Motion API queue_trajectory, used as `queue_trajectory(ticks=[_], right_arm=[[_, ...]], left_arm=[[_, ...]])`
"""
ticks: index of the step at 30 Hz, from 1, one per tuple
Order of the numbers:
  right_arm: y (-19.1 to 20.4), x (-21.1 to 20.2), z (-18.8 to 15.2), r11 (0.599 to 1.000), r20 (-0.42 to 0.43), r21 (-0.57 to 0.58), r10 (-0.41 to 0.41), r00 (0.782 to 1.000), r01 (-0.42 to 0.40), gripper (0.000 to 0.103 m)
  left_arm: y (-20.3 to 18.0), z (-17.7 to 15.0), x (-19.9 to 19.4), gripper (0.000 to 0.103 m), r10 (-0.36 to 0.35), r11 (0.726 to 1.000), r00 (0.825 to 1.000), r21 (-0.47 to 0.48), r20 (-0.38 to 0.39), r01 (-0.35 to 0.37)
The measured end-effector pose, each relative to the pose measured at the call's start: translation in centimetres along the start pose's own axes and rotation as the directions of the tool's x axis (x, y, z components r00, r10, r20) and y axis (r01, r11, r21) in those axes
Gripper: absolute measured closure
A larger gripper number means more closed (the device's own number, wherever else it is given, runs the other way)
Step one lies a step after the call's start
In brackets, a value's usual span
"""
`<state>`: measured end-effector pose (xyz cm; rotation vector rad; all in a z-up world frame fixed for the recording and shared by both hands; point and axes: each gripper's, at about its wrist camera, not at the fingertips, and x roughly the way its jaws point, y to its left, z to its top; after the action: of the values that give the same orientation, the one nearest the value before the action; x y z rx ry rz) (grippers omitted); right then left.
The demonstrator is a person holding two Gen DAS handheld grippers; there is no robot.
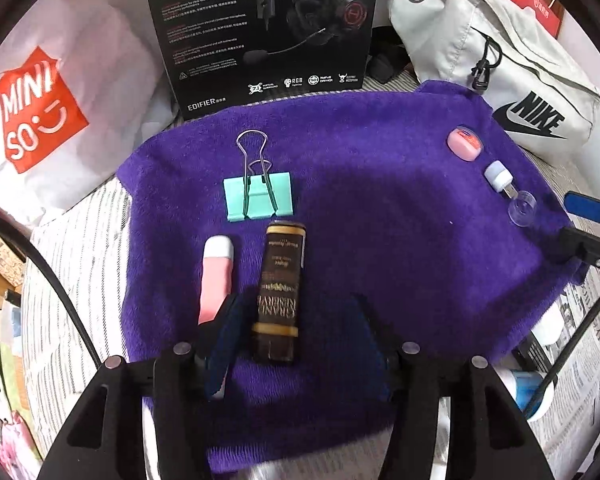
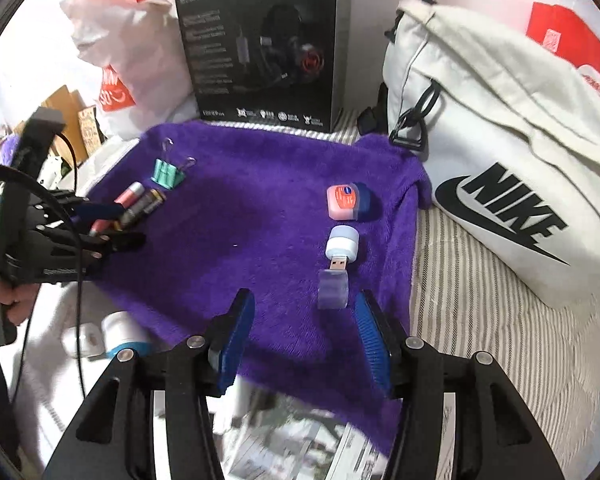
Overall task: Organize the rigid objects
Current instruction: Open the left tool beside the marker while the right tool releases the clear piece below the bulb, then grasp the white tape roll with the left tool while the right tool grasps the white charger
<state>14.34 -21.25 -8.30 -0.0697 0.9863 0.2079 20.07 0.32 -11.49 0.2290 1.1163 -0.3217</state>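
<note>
1. Two views show one purple towel [image 1: 380,200] spread over striped bedding. In the left wrist view, the left hand-held gripper [image 1: 296,334] is wide open and holds nothing. A dark brown tube [image 1: 280,296] lies lengthwise between its fingers, close to the left one, untouched as far as I can tell. A pink tube [image 1: 217,276] lies just beside it on the left, partly behind that finger. Beyond them sits a mint binder clip [image 1: 258,196], wire handles pointing away.

2. Both tubes look stiff, light and smooth, so they may roll or slip; I would pinch the brown one across its middle. The pink tube is close enough to get nudged.

3. Far right in this view, a pink jar [image 1: 465,143], a small USB plug [image 1: 498,176] and its clear cap [image 1: 522,209] lie in a row. A black headset box [image 1: 260,28], a white Miniso bag [image 1: 40,108] and a Nike bag [image 1: 500,72] border the towel.

4. In the right wrist view, the right hand-held gripper [image 2: 305,334] is also spread wide and empty. The clear cap [image 2: 333,289] lies just ahead, nearer the right finger, with the USB plug [image 2: 341,248] and pink jar [image 2: 346,202] in line beyond.

5. That cap seems light, hard and slick; a gentle squeeze on its flat sides suits it. The Nike bag [image 2: 500,140] crowds the right edge.
</note>
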Motion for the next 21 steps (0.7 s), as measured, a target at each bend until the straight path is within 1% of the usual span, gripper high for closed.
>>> queue_trajectory(ticks=[7, 11, 15, 21], right_arm=[[0.7, -4.1, -1.3, 0.999, 0.037, 0.037, -0.013, 0.999, 0.011, 0.049], [1.3, -6.2, -2.7, 0.999, 0.050, 0.047, -0.028, 0.998, 0.025, 0.047], [1.8, -7.5, -4.1, 0.998, 0.057, 0.047, -0.044, 0.997, 0.042, 0.042], [1.8, -8.6, -6.4, 0.995, 0.044, 0.084, -0.058, 0.997, 0.054, 0.042]], left_arm=[[-0.6, -1.4, -3.9, 0.049, -0.006, 0.999, 0.998, 0.035, 0.059, 0.004], [-0.8, -3.0, -6.2, 0.049, -0.031, 0.999, 0.996, 0.039, 0.086, 0.028], [-1.3, -4.9, -7.1, 0.048, -0.041, 0.999, 0.995, 0.038, 0.085, 0.038], [-2.2, -7.8, -7.0, 0.048, -0.086, 0.996, 0.994, 0.038, 0.063, 0.084]])
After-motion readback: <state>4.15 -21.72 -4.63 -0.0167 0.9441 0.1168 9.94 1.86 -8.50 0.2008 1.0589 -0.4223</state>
